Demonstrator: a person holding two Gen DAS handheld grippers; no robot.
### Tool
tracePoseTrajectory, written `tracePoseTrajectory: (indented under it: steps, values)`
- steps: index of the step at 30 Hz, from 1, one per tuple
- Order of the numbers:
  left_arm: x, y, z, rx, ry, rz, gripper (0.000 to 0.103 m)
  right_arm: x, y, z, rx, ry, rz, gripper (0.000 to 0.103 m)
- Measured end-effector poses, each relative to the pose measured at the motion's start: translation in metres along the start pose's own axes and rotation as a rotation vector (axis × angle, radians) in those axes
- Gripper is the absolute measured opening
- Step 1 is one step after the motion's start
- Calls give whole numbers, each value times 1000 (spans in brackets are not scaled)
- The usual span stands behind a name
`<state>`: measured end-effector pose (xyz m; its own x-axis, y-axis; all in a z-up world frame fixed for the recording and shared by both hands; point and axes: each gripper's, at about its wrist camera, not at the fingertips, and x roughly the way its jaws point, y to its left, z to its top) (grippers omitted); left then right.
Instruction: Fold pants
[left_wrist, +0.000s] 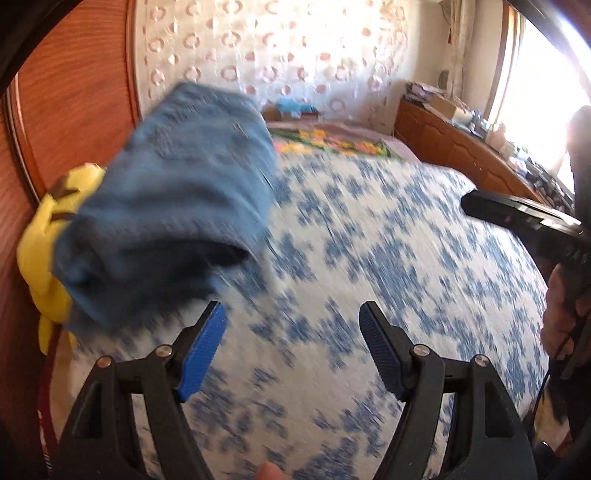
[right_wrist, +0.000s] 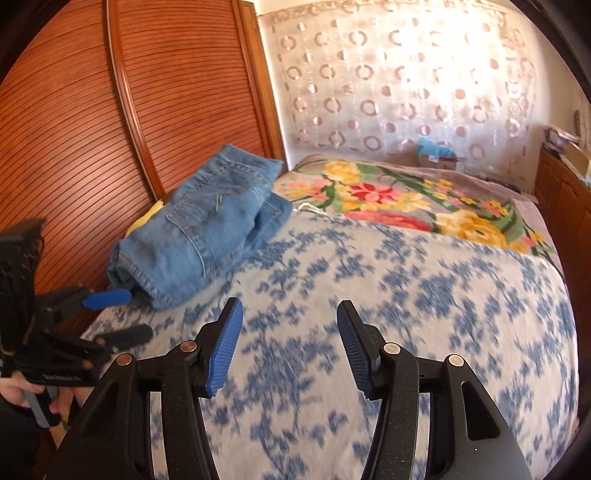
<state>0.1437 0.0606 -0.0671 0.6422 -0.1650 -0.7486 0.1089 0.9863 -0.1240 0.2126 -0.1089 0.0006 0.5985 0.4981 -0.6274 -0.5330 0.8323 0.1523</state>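
The blue jeans (right_wrist: 207, 229) lie folded in a thick bundle at the left side of the bed, on top of a yellow thing (right_wrist: 147, 218). In the left wrist view the jeans (left_wrist: 166, 199) are blurred and sit up and to the left of my left gripper (left_wrist: 291, 314), which is open with only bedcover between its blue pads. The right wrist view shows that left gripper (right_wrist: 140, 314) just beside the bundle's near end, apart from it. My right gripper (right_wrist: 290, 306) is open over the bedcover, right of the jeans, and holds nothing.
A blue-and-white flowered bedcover (right_wrist: 406, 295) spreads under both grippers. A bright floral blanket (right_wrist: 406, 199) lies at the far end. A slatted wooden panel (right_wrist: 110, 129) stands along the left, and a cluttered wooden cabinet (left_wrist: 461, 147) along the right by the window.
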Motion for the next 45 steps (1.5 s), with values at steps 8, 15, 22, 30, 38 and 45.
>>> tracePoseTrajectory:
  steps: [8, 15, 22, 30, 38, 45]
  values:
    - [17, -32, -22, 15, 87, -26, 75, -34, -11, -45, 41, 11, -39, 55]
    - [8, -54, -27, 43, 54, -21, 75, -67, -15, -72, 76, -8, -82, 57]
    - [-28, -82, -31, 85, -40, -7, 75, -99, -14, -93, 103, -40, -142, 63]
    - [-82, -101, -31, 100, -163, -13, 75, -144, -4, -98, 117, -121, -234, 75]
    - [-121, -110, -34, 101, -259, 23, 75, -179, 9, -98, 117, -212, -270, 76]
    - [-140, -113, -37, 94, -297, 36, 75, -192, 17, -98, 119, -235, -286, 76]
